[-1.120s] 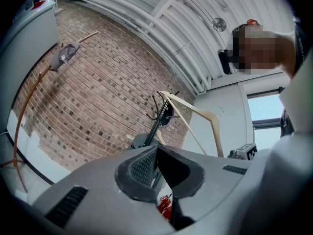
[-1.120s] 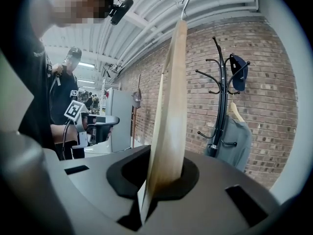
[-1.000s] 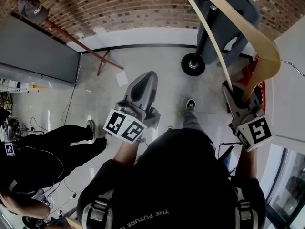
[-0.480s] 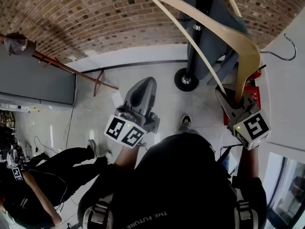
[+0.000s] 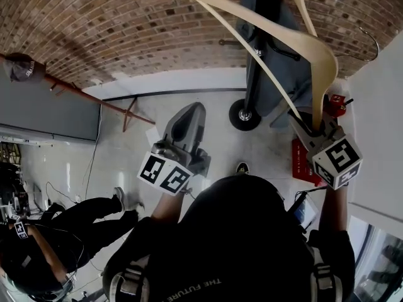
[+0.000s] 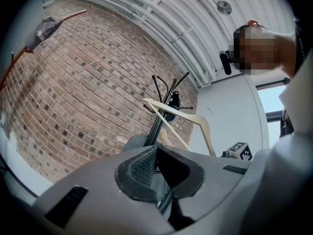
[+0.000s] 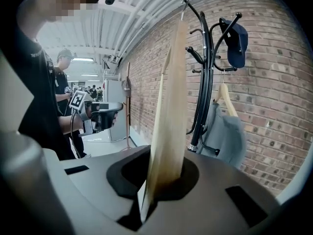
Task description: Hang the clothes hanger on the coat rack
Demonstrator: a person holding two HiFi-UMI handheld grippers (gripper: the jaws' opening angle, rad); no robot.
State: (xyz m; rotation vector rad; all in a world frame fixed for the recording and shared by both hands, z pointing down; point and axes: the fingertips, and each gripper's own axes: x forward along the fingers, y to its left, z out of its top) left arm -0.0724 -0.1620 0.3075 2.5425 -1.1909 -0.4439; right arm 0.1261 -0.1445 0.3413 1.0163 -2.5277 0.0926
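Clamping tight on one arm tip of the wooden clothes hanger (image 7: 168,106), the right claw (image 7: 161,177) is holding it raised, its metal hook (image 7: 184,1) up near the prongs of the black coat rack (image 7: 210,72). A grey garment (image 7: 226,136) and a navy cap (image 7: 235,43) are hanging there. The left claw (image 6: 157,156), jaws together and empty, is hovering well apart.

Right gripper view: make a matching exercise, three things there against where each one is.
Things:
1. wooden hanger
2. cap
3. grey garment

Places:
A. on an upper hook of the rack
B. hanging low on the rack
C. clamped in the right hand-held gripper

Pairs: 1-C, 2-A, 3-B
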